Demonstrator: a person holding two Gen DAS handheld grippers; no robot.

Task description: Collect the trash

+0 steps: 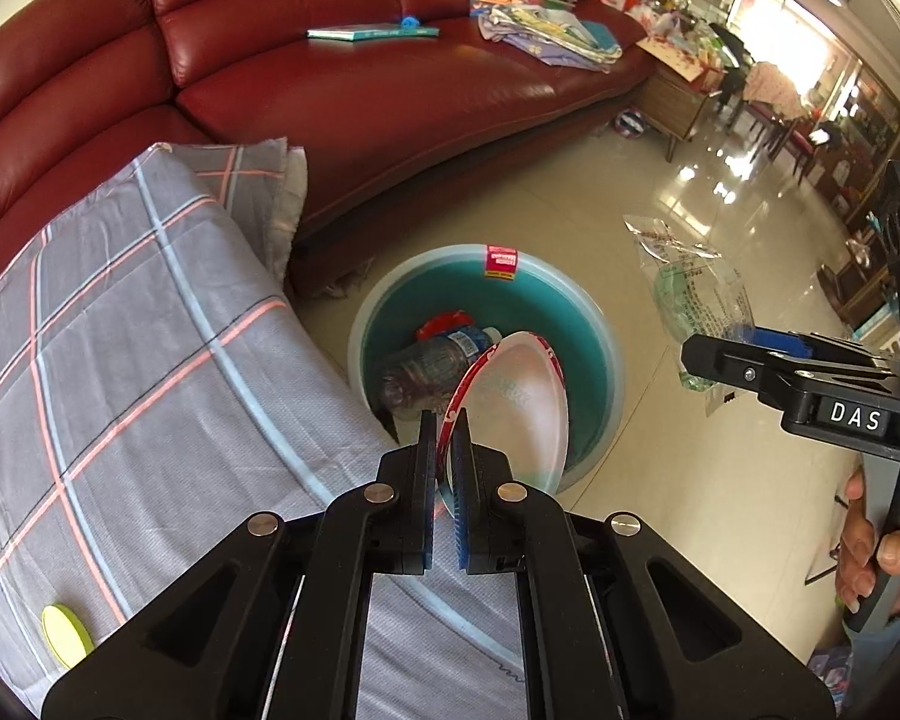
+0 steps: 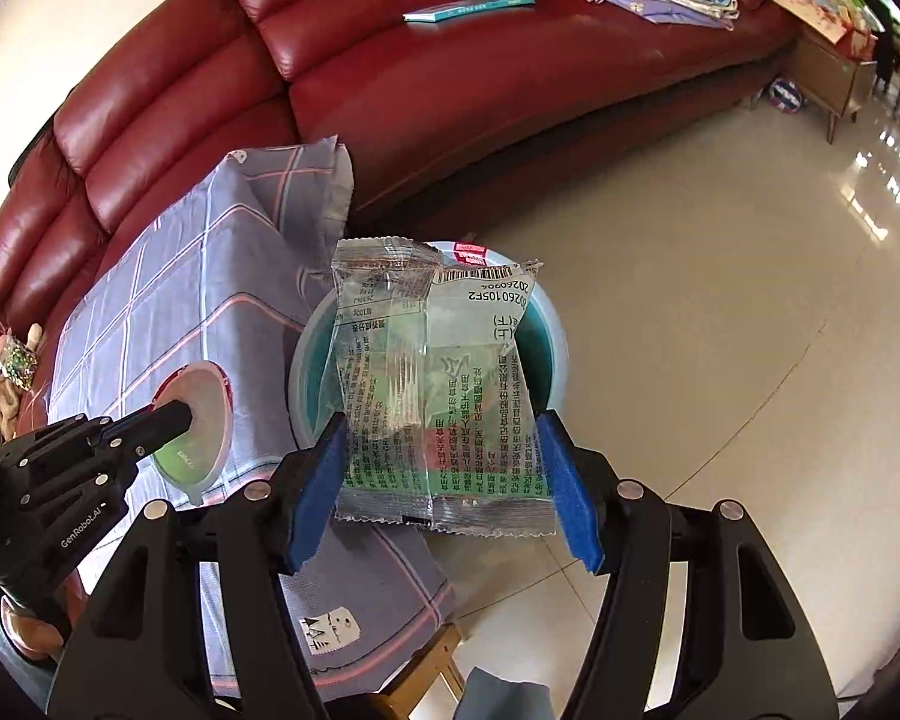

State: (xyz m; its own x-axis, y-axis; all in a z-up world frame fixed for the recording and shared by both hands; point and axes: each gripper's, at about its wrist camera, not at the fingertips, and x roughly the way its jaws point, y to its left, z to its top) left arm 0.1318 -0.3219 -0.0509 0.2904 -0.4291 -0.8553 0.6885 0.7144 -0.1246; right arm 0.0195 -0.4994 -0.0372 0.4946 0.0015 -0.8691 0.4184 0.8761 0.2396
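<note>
A round teal bin point(image 1: 540, 312) stands on the floor beside the table, with a plastic bottle point(image 1: 432, 360) and a red item inside. My left gripper point(image 1: 444, 420) is shut on the red rim of a clear plastic lid point(image 1: 516, 402), which hangs tilted over the bin. In the right wrist view this left gripper point(image 2: 180, 414) and the lid point(image 2: 204, 396) are over the table edge. My right gripper point(image 2: 443, 420) is shut on a clear printed wrapper point(image 2: 438, 372), held by its two sides above the bin point(image 2: 555, 330). The left wrist view shows the right gripper point(image 1: 744, 354) and wrapper point(image 1: 696, 288) right of the bin.
A table under a grey plaid cloth point(image 1: 120, 330) lies left of the bin, with a yellow-green disc point(image 1: 66, 636) on it. Behind curves a red leather sofa point(image 1: 360, 90) carrying a book point(image 1: 372, 33) and piled clothes point(image 1: 546, 30). Glossy tiled floor point(image 2: 720, 300) spreads to the right.
</note>
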